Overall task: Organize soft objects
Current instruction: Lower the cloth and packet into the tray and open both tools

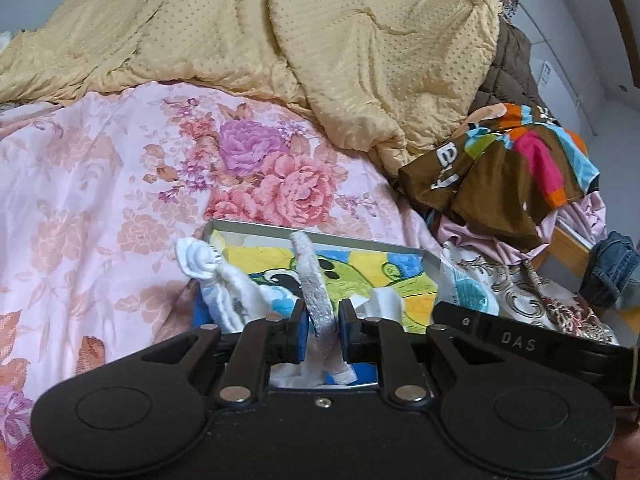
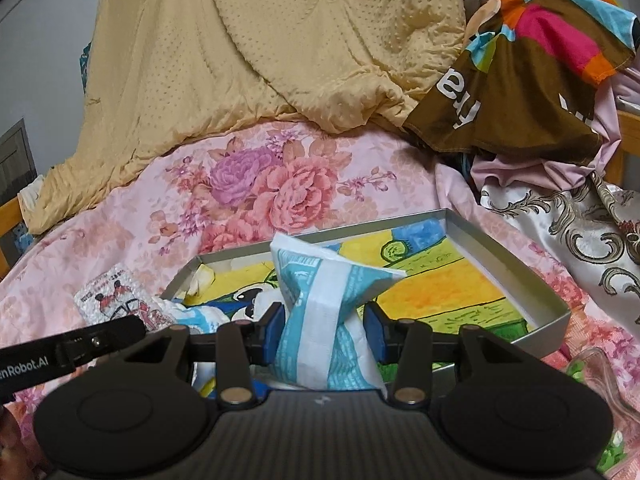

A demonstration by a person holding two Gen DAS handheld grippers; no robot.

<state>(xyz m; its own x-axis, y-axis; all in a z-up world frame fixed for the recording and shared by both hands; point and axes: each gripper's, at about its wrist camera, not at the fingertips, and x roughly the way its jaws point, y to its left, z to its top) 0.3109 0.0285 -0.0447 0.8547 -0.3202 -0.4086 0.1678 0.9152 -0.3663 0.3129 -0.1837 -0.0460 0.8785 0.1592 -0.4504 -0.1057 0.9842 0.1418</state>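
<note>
**Q:** Soft objects: where are they, nearest first?

**A:** At bottom centre of the left view, the left gripper [image 1: 323, 330] has a grey strap [image 1: 310, 280] standing between its jaws; the pads look slightly clear of it, so no firm grip. In the right view, the right gripper [image 2: 325, 330] pinches a blue-and-white pouch [image 2: 320, 312] at bottom centre.

**Q:** Which container, and what is in it?

**A:** Just beyond both grippers lies a shallow metal tray [image 2: 472, 240] with a cartoon-printed floor. White cloth [image 1: 224, 280] sits bunched at its left end; the right part is bare.

**Q:** How far along?

**A:** Partway, I judge. A printed packet [image 2: 110, 294] lies outside, left of the tray. Farther back, a yellow quilt [image 1: 240, 28] fills the top and a striped garment [image 1: 520, 160] heaps at upper right, unsorted.
</note>
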